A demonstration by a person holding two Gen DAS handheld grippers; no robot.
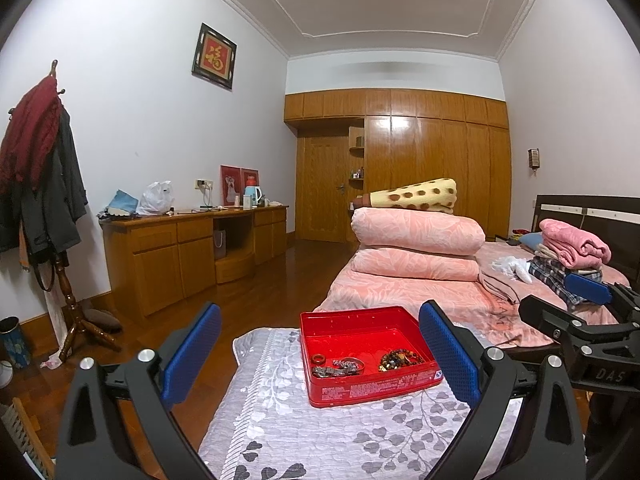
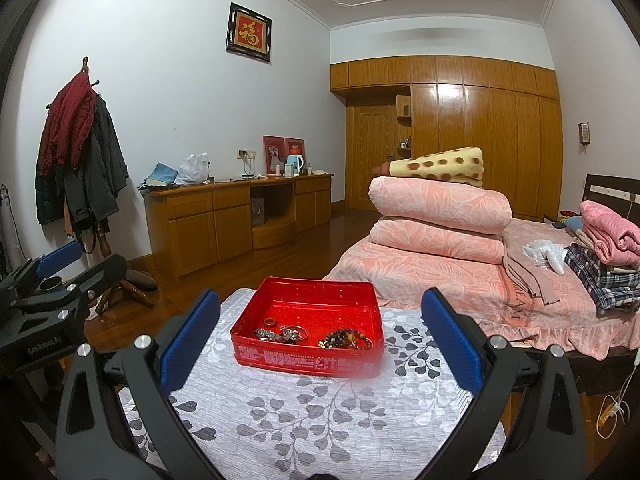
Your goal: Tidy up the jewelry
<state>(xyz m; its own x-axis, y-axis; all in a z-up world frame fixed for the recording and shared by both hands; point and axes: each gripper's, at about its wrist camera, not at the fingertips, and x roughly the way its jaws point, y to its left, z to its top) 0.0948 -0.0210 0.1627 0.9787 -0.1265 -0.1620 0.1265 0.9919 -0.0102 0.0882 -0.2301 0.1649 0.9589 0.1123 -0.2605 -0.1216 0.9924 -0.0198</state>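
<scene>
A red tin box (image 1: 362, 390) (image 2: 308, 358) stands open on a grey leaf-patterned cloth (image 1: 320, 436) (image 2: 320, 420). Inside lie a small reddish ring (image 1: 319, 359) (image 2: 270, 323), a silver chain bracelet (image 1: 340, 367) (image 2: 280, 334) and a brown bead bracelet (image 1: 400, 359) (image 2: 346, 338). My left gripper (image 1: 320, 352) is open and empty, held above the cloth just short of the box. My right gripper (image 2: 320, 336) is open and empty, also just short of the box. Each gripper shows at the edge of the other's view, the right one (image 1: 580, 320) and the left one (image 2: 60, 272).
A bed (image 2: 460, 280) with folded pink quilts (image 1: 416, 244) and stacked clothes (image 2: 608, 248) lies to the right. A wooden desk (image 1: 192, 248) with clutter stands against the left wall, a coat rack (image 1: 48, 184) nearer. Wooden wardrobes (image 2: 480, 136) fill the far wall. Wood floor (image 2: 288, 256) lies between.
</scene>
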